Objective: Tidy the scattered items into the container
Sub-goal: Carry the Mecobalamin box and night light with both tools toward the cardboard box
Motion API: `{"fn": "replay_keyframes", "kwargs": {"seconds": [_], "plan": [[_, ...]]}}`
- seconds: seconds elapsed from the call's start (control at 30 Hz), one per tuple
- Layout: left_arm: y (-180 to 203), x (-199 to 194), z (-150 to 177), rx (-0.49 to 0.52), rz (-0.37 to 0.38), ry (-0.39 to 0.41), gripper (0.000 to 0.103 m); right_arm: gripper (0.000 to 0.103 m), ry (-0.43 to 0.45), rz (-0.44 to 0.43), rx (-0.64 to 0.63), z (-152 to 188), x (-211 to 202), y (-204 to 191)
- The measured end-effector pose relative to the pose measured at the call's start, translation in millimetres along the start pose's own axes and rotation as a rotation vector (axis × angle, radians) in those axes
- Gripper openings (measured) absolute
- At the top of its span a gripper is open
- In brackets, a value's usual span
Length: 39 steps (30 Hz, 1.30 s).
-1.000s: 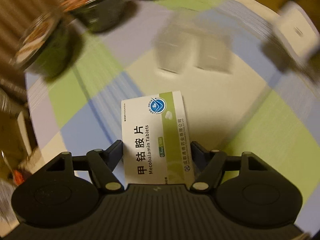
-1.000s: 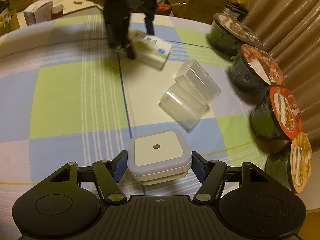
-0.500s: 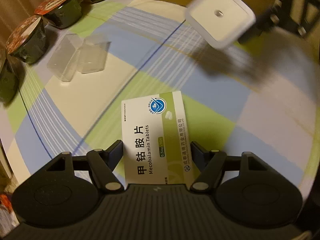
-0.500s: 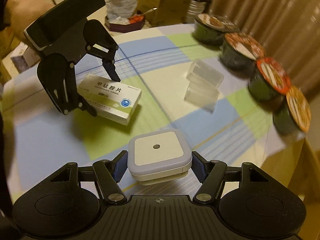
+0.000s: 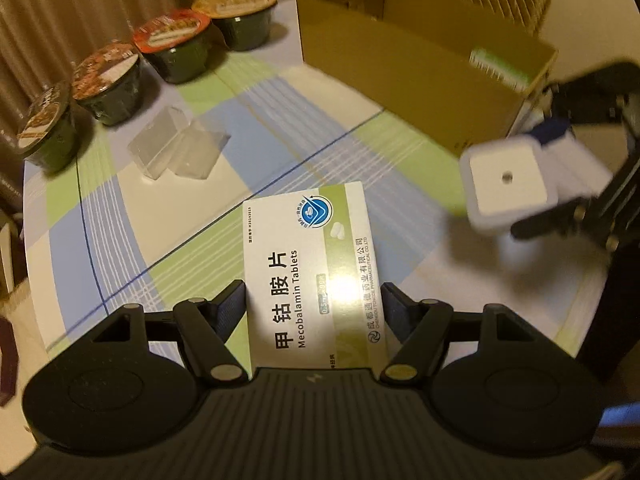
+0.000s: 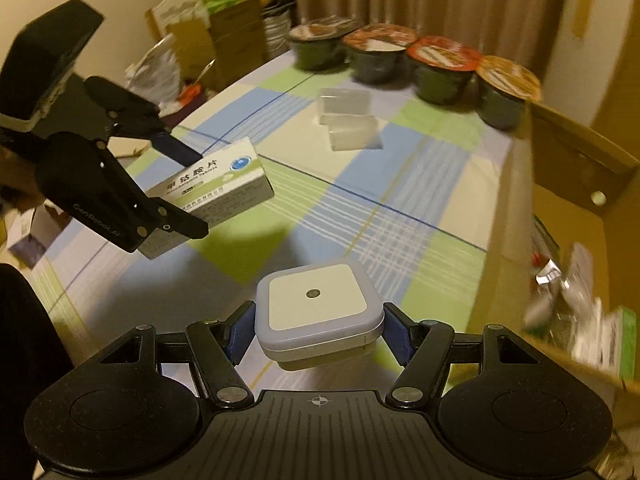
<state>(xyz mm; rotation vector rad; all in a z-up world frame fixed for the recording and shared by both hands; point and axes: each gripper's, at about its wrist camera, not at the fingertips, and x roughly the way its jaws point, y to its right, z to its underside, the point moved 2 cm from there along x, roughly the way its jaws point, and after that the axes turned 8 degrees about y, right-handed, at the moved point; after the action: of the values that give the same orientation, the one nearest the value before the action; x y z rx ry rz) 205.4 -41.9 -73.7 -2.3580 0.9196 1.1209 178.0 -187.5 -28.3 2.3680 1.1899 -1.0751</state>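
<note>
4 lidded bowls (image 5: pixel 172 46) lined up along the far edge of the table (image 5: pixel 280 128), well away from the cardboard box (image 5: pixel 420 60). 2 clear plastic tubs (image 5: pixel 176 148) lying on the cloth between the bowls and the box, touching each other. Nothing blocking the box's open top; some packets already inside.

Left gripper (image 5: pixel 314 304) clamped on the pill box (image 5: pixel 312 264), held above the table, short of the cardboard box. Long axis running straight out along the fingers, logo end pointing forward toward the box.

Right gripper (image 6: pixel 318 330) squeezing the white square gadget (image 6: pixel 318 304), flat face with the little dot facing up, just beside the box's near wall, off the table.
</note>
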Motion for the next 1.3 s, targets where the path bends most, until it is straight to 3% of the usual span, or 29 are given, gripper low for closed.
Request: {"fn": "replay_keyframes", "kwargs": {"seconds": [0.43,1.3], "plan": [[63,-59,-1,-0.135,-0.030,0.090,0.068,0.069,0.090,0.055,0.064,18,-72,-6],[138,-75,-34,-0.073,0.032,0.136,0.068,0.069,0.184,0.176,0.155,39,-151,29]]}}
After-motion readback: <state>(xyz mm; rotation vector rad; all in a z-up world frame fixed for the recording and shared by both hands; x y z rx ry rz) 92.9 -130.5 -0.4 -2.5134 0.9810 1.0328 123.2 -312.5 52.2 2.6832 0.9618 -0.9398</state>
